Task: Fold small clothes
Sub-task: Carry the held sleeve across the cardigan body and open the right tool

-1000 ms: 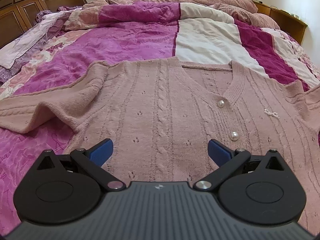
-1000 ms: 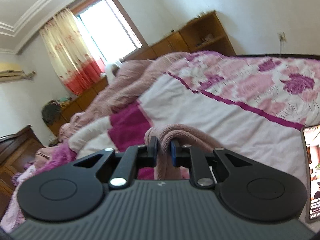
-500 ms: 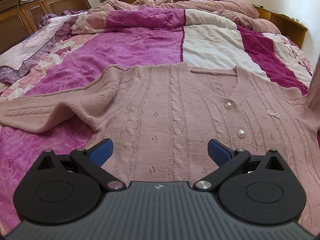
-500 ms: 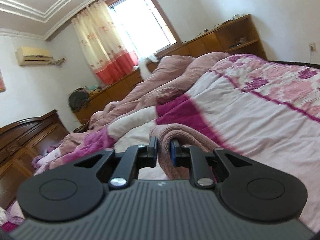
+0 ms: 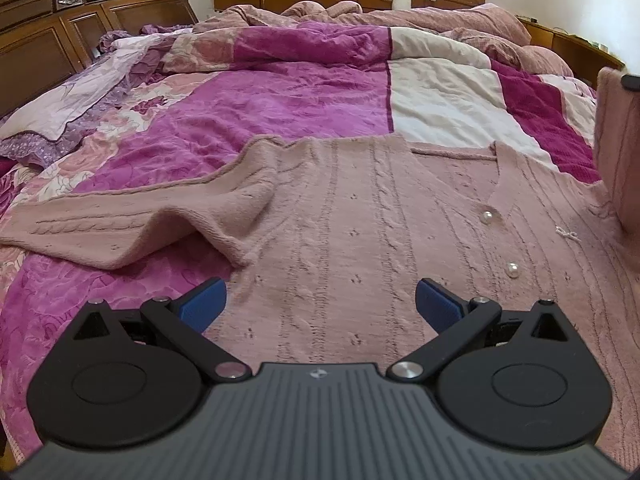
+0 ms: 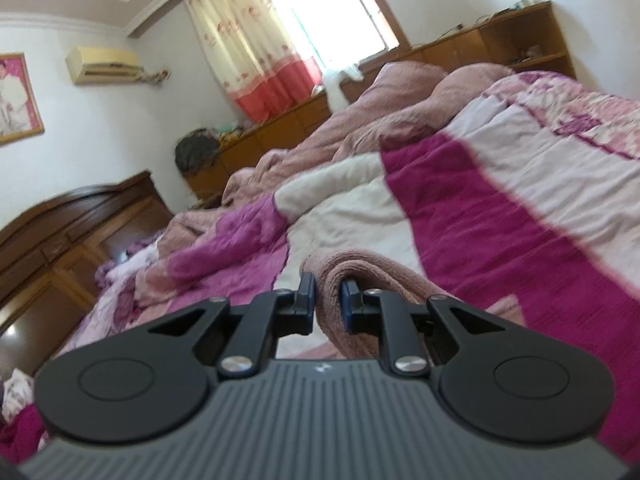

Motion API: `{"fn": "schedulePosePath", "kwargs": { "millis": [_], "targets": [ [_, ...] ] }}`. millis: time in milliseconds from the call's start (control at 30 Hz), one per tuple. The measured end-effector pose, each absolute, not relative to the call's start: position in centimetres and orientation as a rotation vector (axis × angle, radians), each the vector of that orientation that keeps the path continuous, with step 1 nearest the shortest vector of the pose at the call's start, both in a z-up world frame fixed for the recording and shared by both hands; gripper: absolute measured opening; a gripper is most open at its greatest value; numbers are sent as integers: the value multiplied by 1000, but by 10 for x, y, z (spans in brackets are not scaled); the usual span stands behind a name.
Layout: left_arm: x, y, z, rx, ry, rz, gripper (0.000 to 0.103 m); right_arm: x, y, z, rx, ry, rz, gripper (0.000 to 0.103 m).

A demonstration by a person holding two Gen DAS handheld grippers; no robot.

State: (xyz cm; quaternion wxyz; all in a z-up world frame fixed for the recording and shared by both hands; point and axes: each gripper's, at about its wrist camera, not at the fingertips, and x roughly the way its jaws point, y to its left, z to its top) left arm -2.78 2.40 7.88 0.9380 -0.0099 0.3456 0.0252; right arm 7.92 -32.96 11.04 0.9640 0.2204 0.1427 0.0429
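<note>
Pink cardigan (image 5: 360, 232) is spread flat on the bed (image 5: 280, 92), buttons up. No writing can be read on it. The left gripper (image 5: 320, 304) is held over it with fingers wide apart and nothing between them. The right gripper (image 6: 327, 304) is closed tight on a pink sleeve (image 6: 360, 276), which is now lifted further across than a second ago.

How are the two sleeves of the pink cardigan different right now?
The near sleeve lies slack on the bedspread, stretched out to the side; the other sleeve is lifted off the bed and hangs upright. Nothing grips the near sleeve, since the left gripper is open above the cardigan's body, while the right gripper is shut on the other sleeve. Both are the same pink cable knit.
</note>
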Motion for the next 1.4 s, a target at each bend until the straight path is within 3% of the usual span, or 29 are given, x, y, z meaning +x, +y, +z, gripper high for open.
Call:
{"fn": "schedulePosePath", "kwargs": {
  "millis": [833,933,1000,1033,1200,1400],
  "targets": [
    [-27,60,66,-72,721,110,103,101,-212,6,375,610,235,21],
    [-27,61,65,-74,723,110,103,97,-213,1,419,609,257,41],
    [-27,60,65,-75,724,108,103,91,-214,2,446,597,285,64],
    [-26,60,65,-75,723,105,103,88,-212,4,449,590,292,68],
    [-26,51,68,-63,716,83,103,73,-208,13,441,613,301,77],
    [-25,36,77,-46,711,29,103,48,-220,25,408,646,308,78]
  ]
}}
